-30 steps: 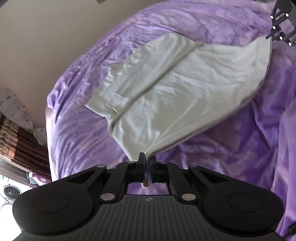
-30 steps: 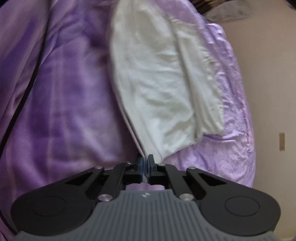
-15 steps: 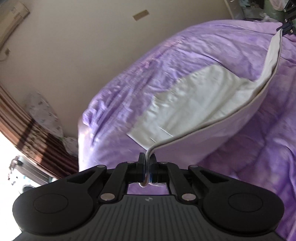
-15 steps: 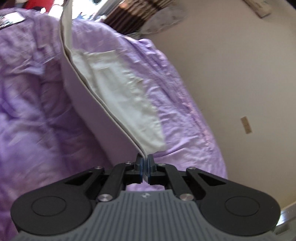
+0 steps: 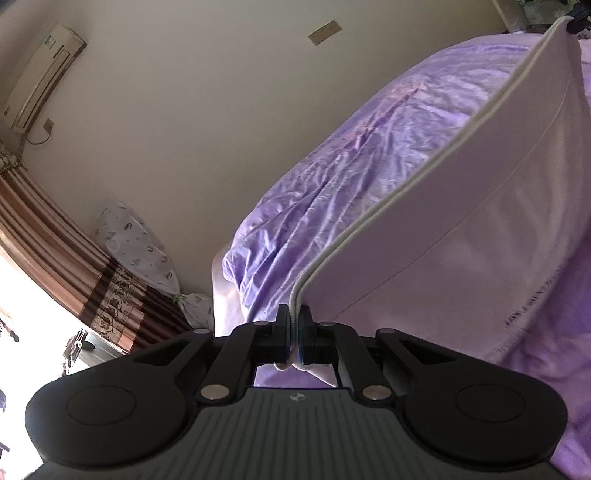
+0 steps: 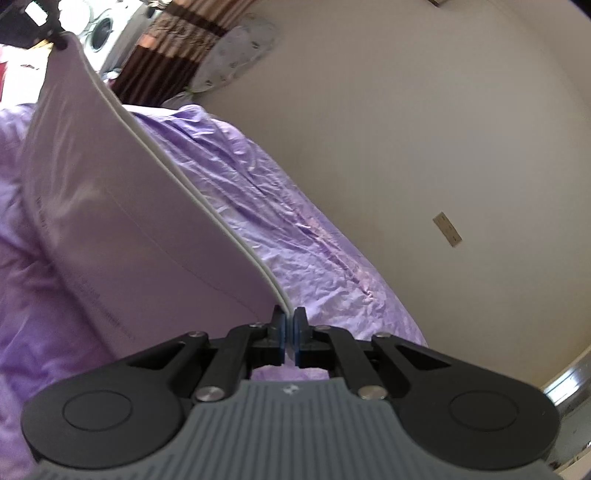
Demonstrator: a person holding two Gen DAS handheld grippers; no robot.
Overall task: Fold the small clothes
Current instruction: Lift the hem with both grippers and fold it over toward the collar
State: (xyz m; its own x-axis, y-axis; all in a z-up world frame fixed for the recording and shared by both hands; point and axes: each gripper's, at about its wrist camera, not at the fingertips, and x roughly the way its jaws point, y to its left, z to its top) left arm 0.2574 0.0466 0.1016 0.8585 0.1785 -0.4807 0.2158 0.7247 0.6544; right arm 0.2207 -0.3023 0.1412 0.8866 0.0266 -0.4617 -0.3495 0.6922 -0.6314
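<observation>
A white garment (image 5: 480,221) hangs stretched between my two grippers above the purple bed (image 5: 351,177). My left gripper (image 5: 294,321) is shut on one corner of its edge. My right gripper (image 6: 289,325) is shut on the other corner; the garment (image 6: 129,229) runs from it up to the left gripper (image 6: 59,40) at the top left of the right wrist view. The right gripper (image 5: 576,18) shows at the top right of the left wrist view. The garment's lower part hangs down to the bedcover.
The purple bedcover (image 6: 277,221) is wrinkled and ends at a beige wall (image 5: 184,110). Striped brown curtains (image 5: 74,266), a patterned bag (image 5: 136,251) and an air conditioner (image 5: 40,74) stand to the left. A washing machine (image 6: 99,26) is beyond the bed.
Both grippers have lifted the garment off the bed and tilted up. It lay spread flat a second ago; now it hangs taut between them.
</observation>
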